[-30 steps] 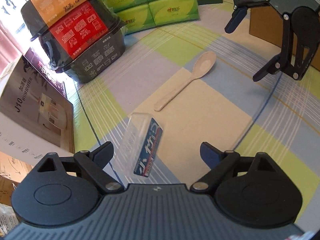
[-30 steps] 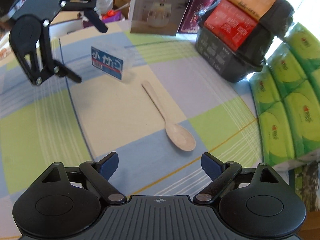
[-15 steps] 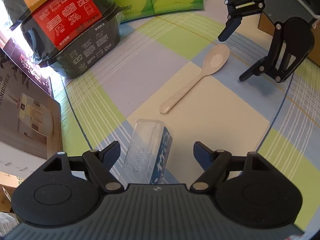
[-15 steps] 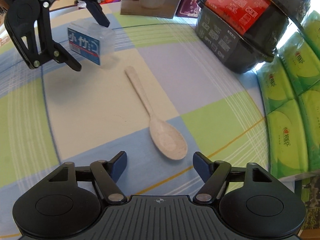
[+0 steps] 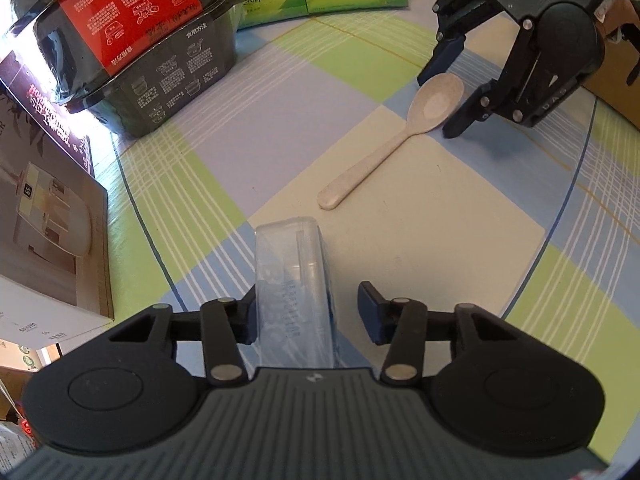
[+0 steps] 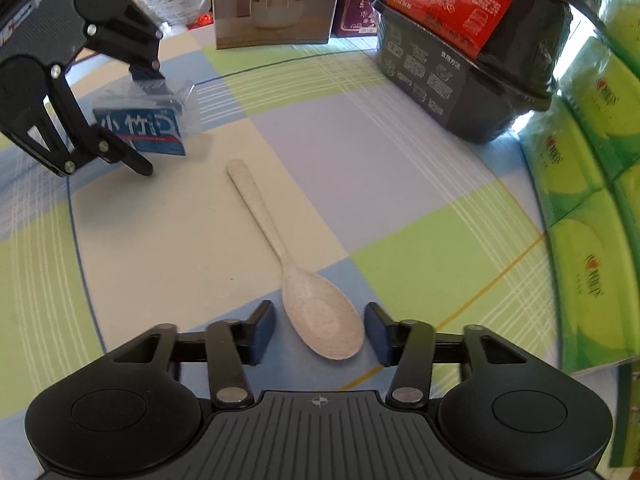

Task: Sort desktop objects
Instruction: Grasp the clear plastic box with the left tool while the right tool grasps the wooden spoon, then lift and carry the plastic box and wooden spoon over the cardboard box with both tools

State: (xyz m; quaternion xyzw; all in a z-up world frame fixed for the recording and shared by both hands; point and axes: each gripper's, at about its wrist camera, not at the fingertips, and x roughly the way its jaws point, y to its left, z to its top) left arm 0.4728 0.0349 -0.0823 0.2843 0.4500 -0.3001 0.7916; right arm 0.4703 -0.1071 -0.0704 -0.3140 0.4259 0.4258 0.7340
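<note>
Left gripper: spread apart, set astride the clear plastic box. One finger is against or just beside the box's side; the other stands clear with a gap. Not clamped.

Clear plastic box: stands on the checked tablecloth, blue label with white characters on one face, seen from the right wrist camera. Near the handle end of the spoon, not touching it.

Right gripper: spread apart, low over the cloth, one finger on either side of the spoon's bowl, a gap on both sides. Holding nothing.

Spoon: pale, speckled, lying flat, bowl up, on the cloth where cream and blue squares meet. Handle points toward the box.

Surroundings:
- Black wrapped food tubs, stacked, red and orange labels, at the cloth's edge.
- Green tissue packs, a row beside the tubs.
- Printed carton showing a white appliance, upright, past the box.
- Purple package, between carton and tubs.

Open cloth lies between the spoon and these goods; nothing crowds either gripper.
</note>
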